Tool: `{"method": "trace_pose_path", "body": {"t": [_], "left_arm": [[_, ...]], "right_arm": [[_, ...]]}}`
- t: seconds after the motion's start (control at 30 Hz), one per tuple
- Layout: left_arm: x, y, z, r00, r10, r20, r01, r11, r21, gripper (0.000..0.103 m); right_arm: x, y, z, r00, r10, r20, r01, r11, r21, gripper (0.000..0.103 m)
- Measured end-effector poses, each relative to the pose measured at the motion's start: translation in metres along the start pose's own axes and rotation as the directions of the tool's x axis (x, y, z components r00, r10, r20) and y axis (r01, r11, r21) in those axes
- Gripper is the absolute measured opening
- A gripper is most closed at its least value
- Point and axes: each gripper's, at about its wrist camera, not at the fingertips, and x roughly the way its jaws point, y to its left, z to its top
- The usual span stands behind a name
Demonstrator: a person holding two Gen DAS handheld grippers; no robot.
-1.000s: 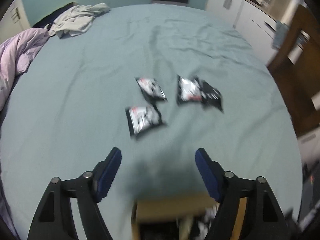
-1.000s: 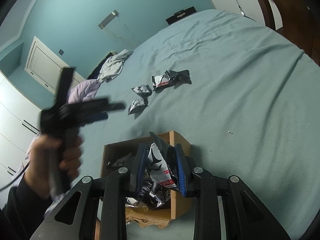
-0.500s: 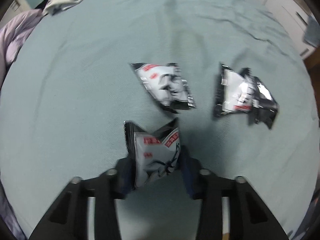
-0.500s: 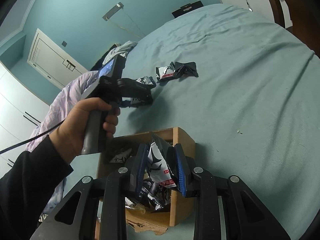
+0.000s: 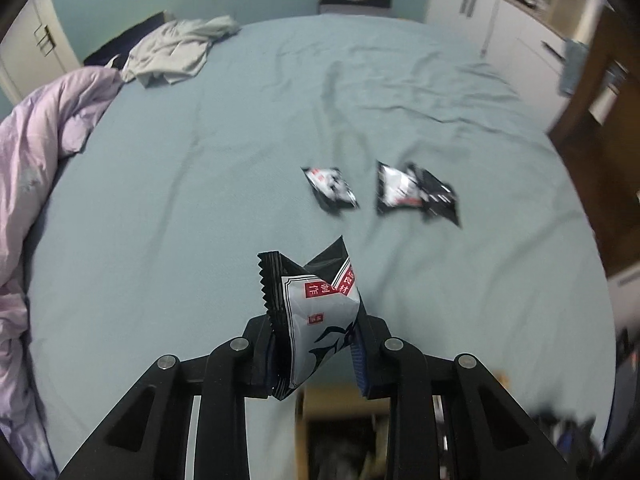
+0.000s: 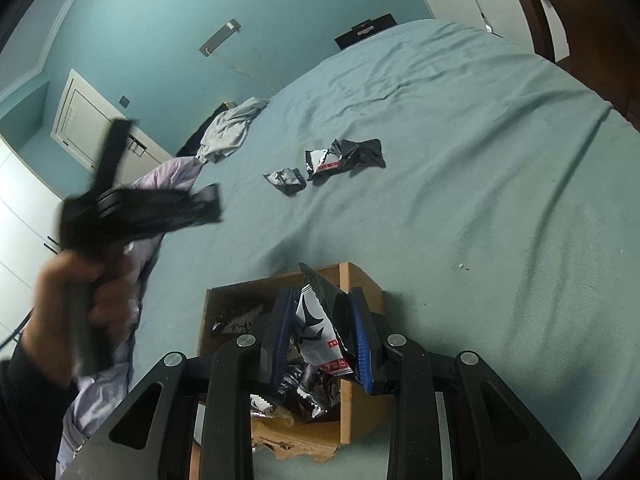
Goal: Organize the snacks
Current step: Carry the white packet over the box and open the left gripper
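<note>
snack packet [image 5: 316,312] upright, long axis vertical

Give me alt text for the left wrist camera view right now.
The left gripper grips a black-and-white snack packet above a teal bed sheet. Three more packets lie farther out on the sheet, two of them overlapping; a lilac duvet is bunched at the left.

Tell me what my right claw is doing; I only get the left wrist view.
Observer: The right claw is shut on a snack packet, over the open cardboard box.
Operator: Anything in that box already?
Observer: Yes, several loose packets lie inside it.
Operator: Is the box in good shape?
Observer: No, its near edge is torn and ragged.
</note>
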Motion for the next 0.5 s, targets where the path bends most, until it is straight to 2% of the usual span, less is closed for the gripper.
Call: {"method": "trace_pose_path", "body": {"t": [0.2, 0.37, 0.5], "left_arm": [[-0.044, -0.015, -0.060, 0.996, -0.082, 0.047, 0.077, 0.993, 0.094, 0.028], [-0.037, -0.028, -0.098, 0.990, -0.119, 0.081, 0.108, 0.986, 0.130, 0.028], [-0.008, -0.031, -0.119, 0.992, -0.109, 0.067, 0.101, 0.988, 0.119, 0.029]], "right_arm": [[-0.006, 0.004, -0.001, 1.000, -0.023, 0.005, 0.023, 1.000, 0.002, 0.026], [-0.015, 0.011, -0.007, 0.999, -0.045, 0.011, 0.046, 0.999, -0.028, 0.026], [-0.018, 0.019, -0.013, 0.997, -0.077, 0.007, 0.078, 0.994, -0.077, 0.026]]}}
